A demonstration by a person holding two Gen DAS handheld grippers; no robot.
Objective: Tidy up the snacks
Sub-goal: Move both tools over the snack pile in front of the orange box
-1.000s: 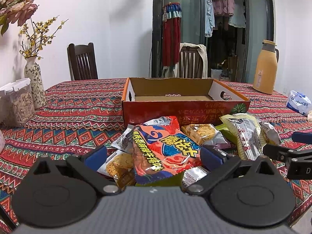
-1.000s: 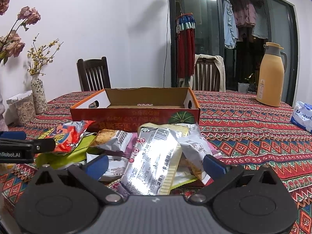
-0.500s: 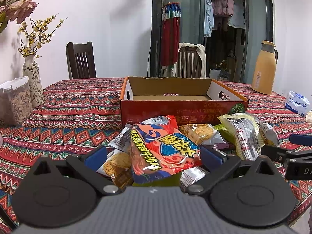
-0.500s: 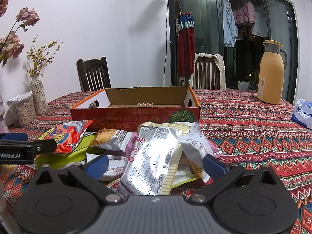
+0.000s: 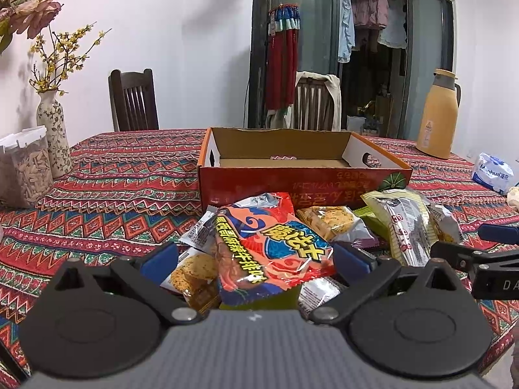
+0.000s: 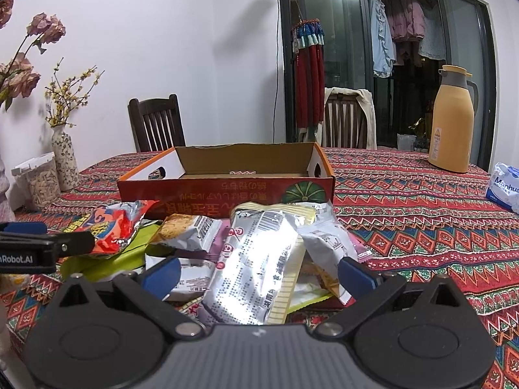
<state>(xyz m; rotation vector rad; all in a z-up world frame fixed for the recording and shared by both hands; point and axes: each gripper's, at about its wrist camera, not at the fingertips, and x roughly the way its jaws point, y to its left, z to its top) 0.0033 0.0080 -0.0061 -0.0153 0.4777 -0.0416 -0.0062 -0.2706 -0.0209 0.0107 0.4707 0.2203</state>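
Observation:
A pile of snack packets lies on the tablecloth in front of an open red cardboard box [image 5: 301, 186], which also shows in the right wrist view [image 6: 223, 194]. My left gripper [image 5: 256, 259] is open, its blue pads on either side of a red-orange snack bag [image 5: 272, 246] on top of the pile. My right gripper [image 6: 259, 270] is open around a silver packet [image 6: 256, 269]. The red-orange bag [image 6: 110, 227] and the left gripper's finger [image 6: 48, 246] show at the left of the right wrist view. The box holds almost nothing.
A yellow thermos [image 5: 438, 116] and a white tissue pack [image 5: 493, 171] stand at the right. A flower vase [image 5: 55, 136] and a clear container of seeds [image 5: 22, 168] stand at the left. Two wooden chairs stand behind the table. The table's front edge is just below the grippers.
Both grippers have stayed open over the pile; the views shifted only slightly. No packet has moved.

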